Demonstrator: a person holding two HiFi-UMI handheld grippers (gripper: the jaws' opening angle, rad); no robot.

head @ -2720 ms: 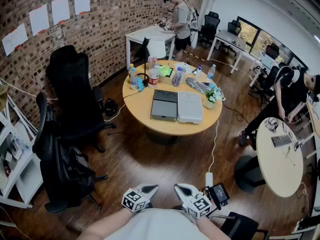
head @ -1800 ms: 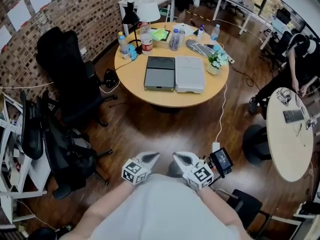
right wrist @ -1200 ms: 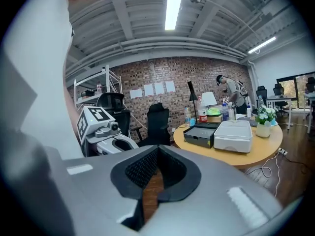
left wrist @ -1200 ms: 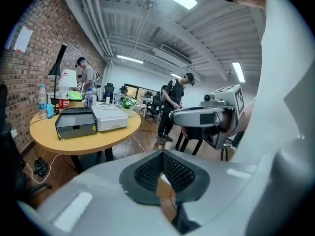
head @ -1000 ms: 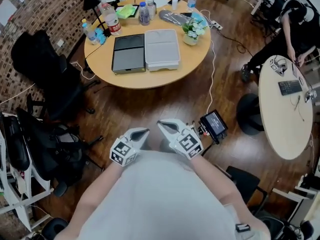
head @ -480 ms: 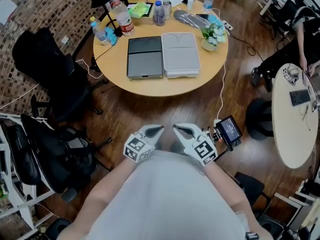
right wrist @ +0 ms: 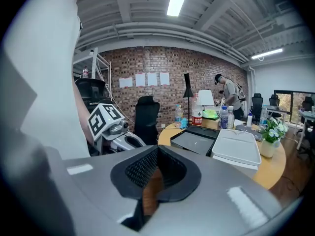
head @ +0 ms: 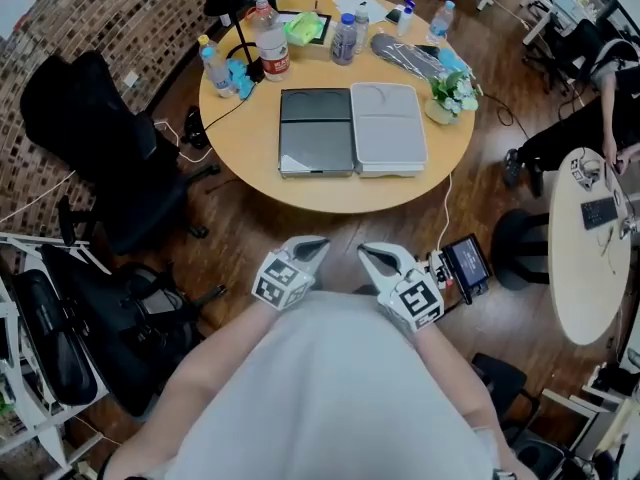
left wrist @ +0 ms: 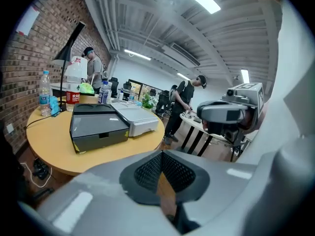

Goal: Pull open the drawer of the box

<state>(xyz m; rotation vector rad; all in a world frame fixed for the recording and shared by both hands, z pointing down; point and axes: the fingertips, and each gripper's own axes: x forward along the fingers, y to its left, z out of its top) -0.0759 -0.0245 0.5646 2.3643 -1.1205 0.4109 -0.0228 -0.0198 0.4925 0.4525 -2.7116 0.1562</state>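
A dark grey box (head: 316,131) with a drawer in its front face (left wrist: 101,138) lies on the round wooden table (head: 250,168), its drawer closed. A light grey box (head: 388,128) lies right beside it. Both grippers hang close to my body, well short of the table. My left gripper (head: 312,246) is shut and holds nothing. My right gripper (head: 368,252) is also shut and empty. In the left gripper view the dark box (left wrist: 98,127) stands ahead on the left. The right gripper view shows it (right wrist: 197,140) ahead on the right.
Bottles (head: 268,40), a black desk lamp (head: 232,18) and a potted plant (head: 452,93) stand at the table's far side. Black office chairs (head: 110,158) stand at the left. A second round table (head: 590,268) and a person are at the right. A small screen (head: 467,264) sits beside my right gripper.
The round table with the two boxes has come nearer and now sits straight ahead. Both grippers have stayed shut in front of my body.
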